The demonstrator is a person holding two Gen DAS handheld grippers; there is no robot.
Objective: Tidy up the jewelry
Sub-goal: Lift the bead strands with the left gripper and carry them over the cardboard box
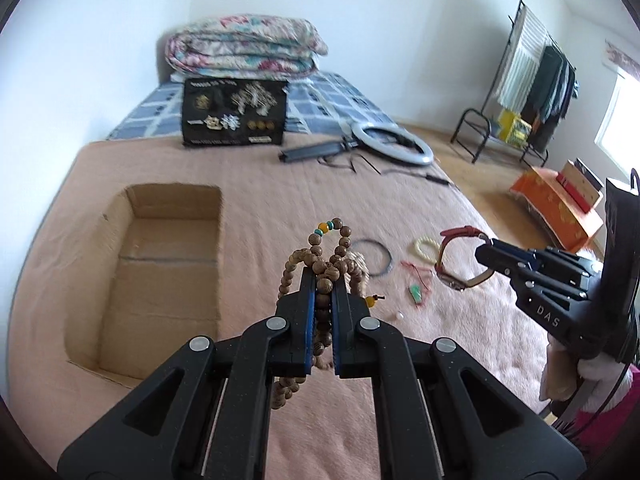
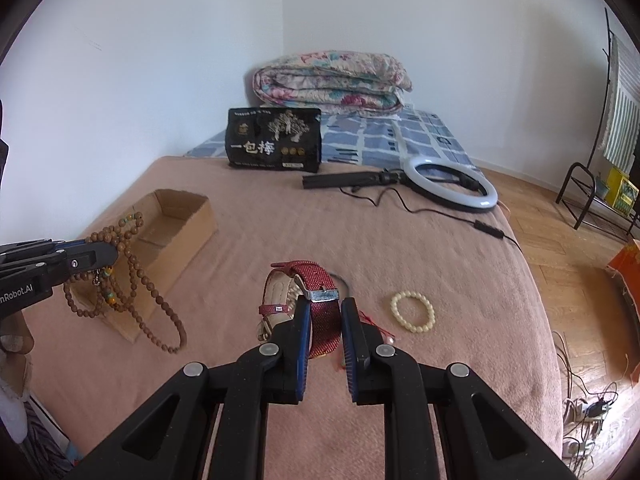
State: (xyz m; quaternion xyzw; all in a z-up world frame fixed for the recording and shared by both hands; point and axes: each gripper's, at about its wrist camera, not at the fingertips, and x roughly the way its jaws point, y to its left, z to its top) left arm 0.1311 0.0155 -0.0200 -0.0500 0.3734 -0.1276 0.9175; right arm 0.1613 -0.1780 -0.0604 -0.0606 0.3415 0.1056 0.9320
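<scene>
Jewelry spread over a pink blanket on a bed, some of it lifted up. Long string of brown wooden beads pinched tight in the left gripper, loops hanging down below the fingers, up in the air next to an open cardboard box. Box lying on the blanket, nothing seen inside. Red watch with a silver buckle pinched by its strap in the right gripper, also held up off the blanket. Cream bead bracelet flat on the blanket just to the right of the watch. Thin dark ring bracelet near the beads in the left view. Small green charm on a red string between that ring and the watch. 1 tiny pale bead alone close by. Farther back, a black bag with gold writing, a white ring light with its cord, and a folded flowery quilt by the wall. Clothes rack off to the right on the wood floor.
</scene>
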